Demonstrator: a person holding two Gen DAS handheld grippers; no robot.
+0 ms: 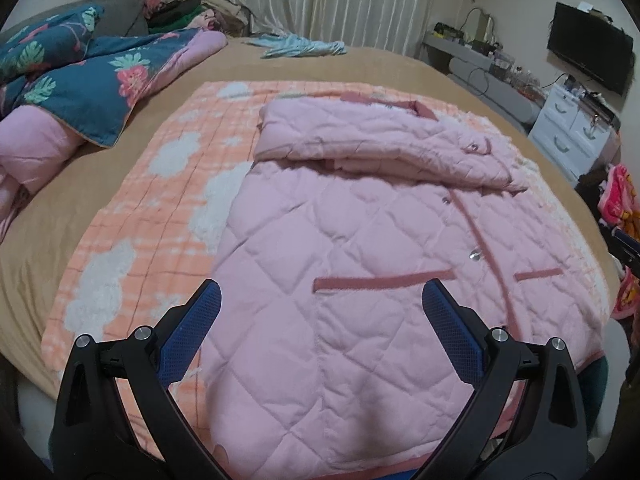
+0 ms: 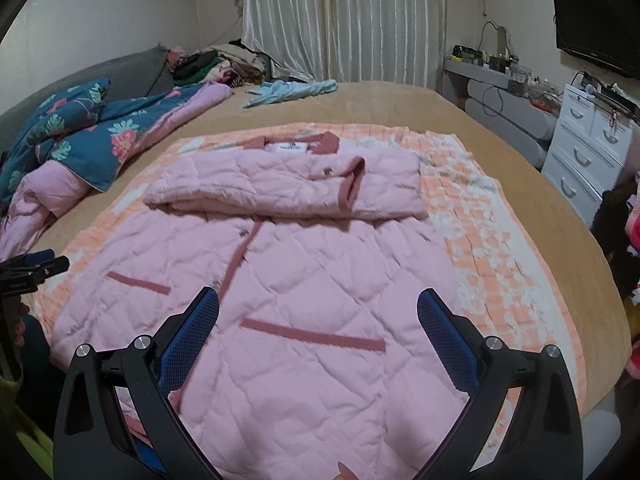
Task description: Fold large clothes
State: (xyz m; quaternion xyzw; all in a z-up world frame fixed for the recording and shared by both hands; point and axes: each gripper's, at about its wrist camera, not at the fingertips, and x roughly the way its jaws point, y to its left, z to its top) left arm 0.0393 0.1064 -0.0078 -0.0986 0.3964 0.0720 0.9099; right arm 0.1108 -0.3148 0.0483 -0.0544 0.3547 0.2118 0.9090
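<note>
Left claw [image 1: 322, 294] wide open, gripping nothing, over the jacket [image 1: 360, 260] hem. Jacket lies flat on a blanket [image 1: 160, 184] on the bed [image 1: 48, 216], straight ahead of both claws, sleeves folded across the chest. Quilt [image 1: 80, 80] far left of it. Right claw [image 2: 318, 302] also wide open, empty, above the hem; dresser [image 2: 580, 152] far right.
</note>
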